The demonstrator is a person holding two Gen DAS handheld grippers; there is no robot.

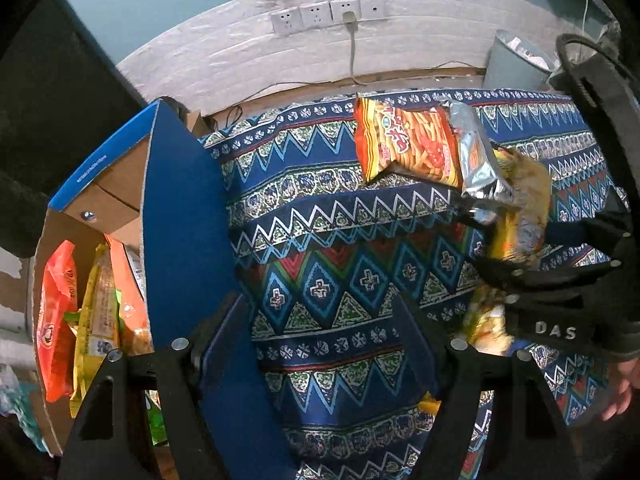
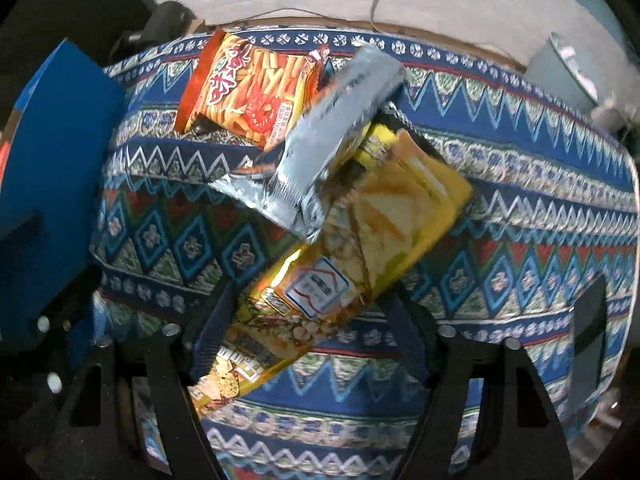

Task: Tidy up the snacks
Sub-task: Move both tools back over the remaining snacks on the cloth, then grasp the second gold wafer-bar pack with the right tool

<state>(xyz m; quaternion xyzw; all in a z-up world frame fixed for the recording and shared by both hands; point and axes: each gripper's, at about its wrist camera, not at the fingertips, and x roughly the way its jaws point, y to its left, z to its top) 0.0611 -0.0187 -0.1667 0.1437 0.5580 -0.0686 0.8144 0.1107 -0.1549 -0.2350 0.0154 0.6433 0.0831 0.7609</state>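
Seen from the left wrist, the left gripper hangs open over the patterned tablecloth with nothing between its fingers, a cardboard box of snacks at its left. Seen from the right wrist, the right gripper straddles a yellow snack bag lying under a silver packet; I cannot tell if the pads press it.

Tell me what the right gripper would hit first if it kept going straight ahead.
Most likely the yellow snack packet lying between the right gripper fingers, over the patterned tablecloth; depth is hard to judge.
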